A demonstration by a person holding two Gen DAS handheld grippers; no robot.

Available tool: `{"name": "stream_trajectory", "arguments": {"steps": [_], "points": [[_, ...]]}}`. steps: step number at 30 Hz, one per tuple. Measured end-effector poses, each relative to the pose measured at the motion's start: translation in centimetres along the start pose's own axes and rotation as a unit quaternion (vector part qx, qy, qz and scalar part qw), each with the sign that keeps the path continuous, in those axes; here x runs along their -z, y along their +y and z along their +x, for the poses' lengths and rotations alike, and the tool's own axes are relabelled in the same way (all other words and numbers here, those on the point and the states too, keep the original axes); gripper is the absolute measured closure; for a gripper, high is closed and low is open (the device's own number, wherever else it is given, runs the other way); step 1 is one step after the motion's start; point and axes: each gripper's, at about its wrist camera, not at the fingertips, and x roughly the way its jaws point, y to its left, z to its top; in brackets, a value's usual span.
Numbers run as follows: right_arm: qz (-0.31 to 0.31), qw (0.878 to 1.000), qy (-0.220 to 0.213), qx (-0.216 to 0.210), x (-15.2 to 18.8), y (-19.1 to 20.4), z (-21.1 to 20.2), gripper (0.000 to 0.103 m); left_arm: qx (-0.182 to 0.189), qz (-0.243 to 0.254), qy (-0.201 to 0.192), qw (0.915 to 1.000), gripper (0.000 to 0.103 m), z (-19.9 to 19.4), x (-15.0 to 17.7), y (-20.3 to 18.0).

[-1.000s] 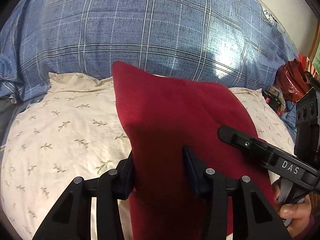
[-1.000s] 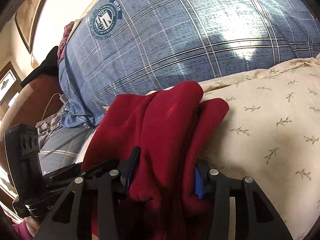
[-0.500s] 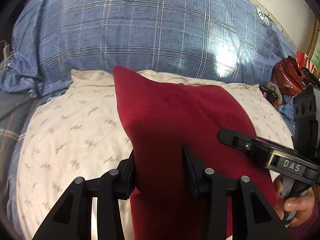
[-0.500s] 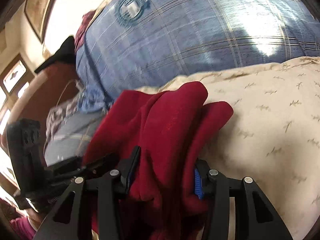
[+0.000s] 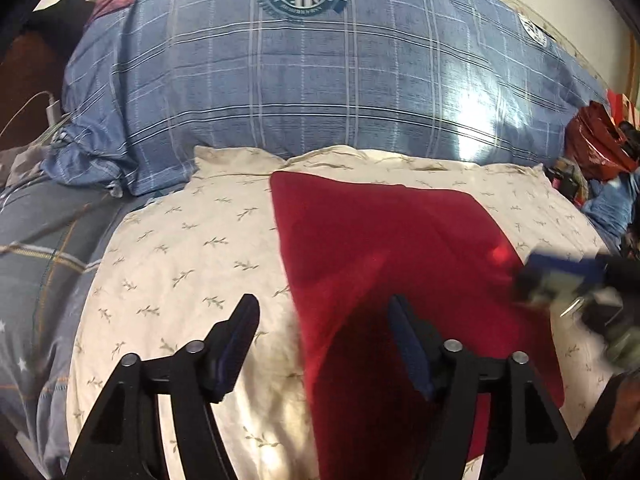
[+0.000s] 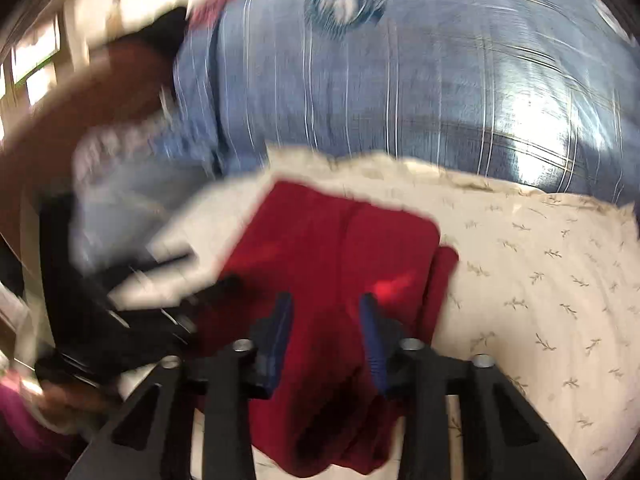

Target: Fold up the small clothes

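Observation:
A red garment (image 5: 392, 248) lies folded flat on a cream pillow with a leaf print (image 5: 172, 264). My left gripper (image 5: 324, 320) is open and empty, just above the garment's near left edge. In the right wrist view, which is motion-blurred, the red garment (image 6: 340, 248) lies on the same pillow (image 6: 540, 280). My right gripper (image 6: 326, 312) is open above the garment's near part, with cloth showing between the jaws but not pinched. The right gripper shows blurred at the right of the left wrist view (image 5: 568, 276).
A large blue plaid pillow with a round crest (image 5: 304, 80) stands behind the cream pillow. Grey-blue bedding (image 5: 36, 240) lies at the left, with a white charger and cable (image 5: 52, 108). A red bag (image 5: 596, 140) and clutter sit at the far right.
Both grippers have opened and let go of the red garment, which now lies flat on the pillow. Both have pulled back and up; the right one is moving fast.

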Motion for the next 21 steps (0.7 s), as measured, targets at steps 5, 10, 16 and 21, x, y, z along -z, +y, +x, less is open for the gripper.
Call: {"name": "stream_trajectory", "arguments": {"steps": [5, 10, 16, 21], "points": [[0.018, 0.999, 0.014, 0.025, 2.2, -1.0, 2.0, 0.074, -0.01, -0.01, -0.007, 0.9999, 0.034, -1.0, 1.7, -0.2], [0.046, 0.998, -0.027, 0.014, 1.2, -0.7, -1.3, 0.046, -0.012, -0.027, -0.031, 0.9991, 0.034, -1.4, 1.6, -0.1], [0.049, 0.995, -0.053, 0.062, 1.4, 0.9, -2.4, 0.033, -0.023, -0.044, -0.055, 0.9972, 0.033, -2.6, 1.9, -0.1], [0.073, 0.993, -0.054, 0.077, 1.9, 0.6, -2.6, 0.03, -0.026, -0.054, -0.065, 0.9961, 0.031, -3.5, 2.5, 0.1]]}}
